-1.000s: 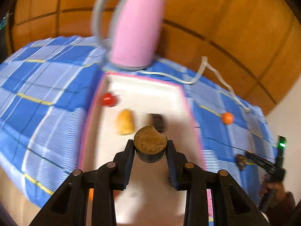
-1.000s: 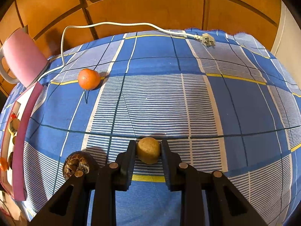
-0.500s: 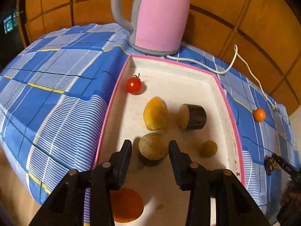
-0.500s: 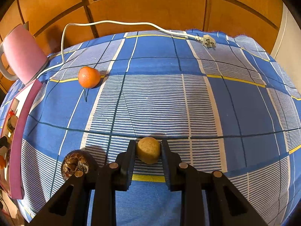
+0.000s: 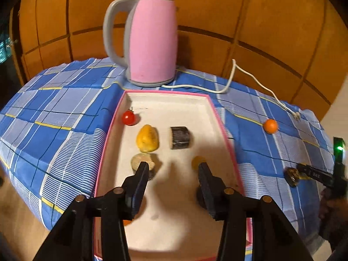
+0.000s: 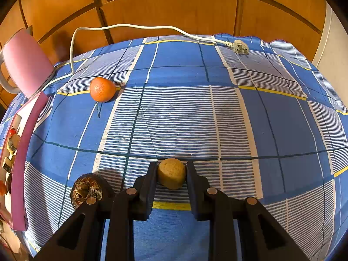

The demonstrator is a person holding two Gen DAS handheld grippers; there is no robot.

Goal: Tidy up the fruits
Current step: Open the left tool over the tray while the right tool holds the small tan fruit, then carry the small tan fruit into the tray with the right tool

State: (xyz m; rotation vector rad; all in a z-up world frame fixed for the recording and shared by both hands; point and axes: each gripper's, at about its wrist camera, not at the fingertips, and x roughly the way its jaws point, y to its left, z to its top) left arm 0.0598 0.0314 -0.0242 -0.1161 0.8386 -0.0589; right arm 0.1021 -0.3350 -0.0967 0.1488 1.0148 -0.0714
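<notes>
You are between fruits: your left gripper point(image 5: 173, 166) has nothing between its fingers, its jaws are opening above the pink-rimmed tray point(image 5: 224, 130), and the brown-topped piece point(image 5: 142, 163) sits on the tray floor just beside the left finger. Your right gripper point(image 6: 171, 174) is clamped narrow on the tan round fruit point(image 6: 171, 173) over the blue checked cloth point(image 6: 217, 119). Next, I judge, carry that fruit across to the tray's bare floor. The orange point(image 6: 102, 89) and the dark shell-like fruit point(image 6: 87, 190) wait on the cloth.
</notes>
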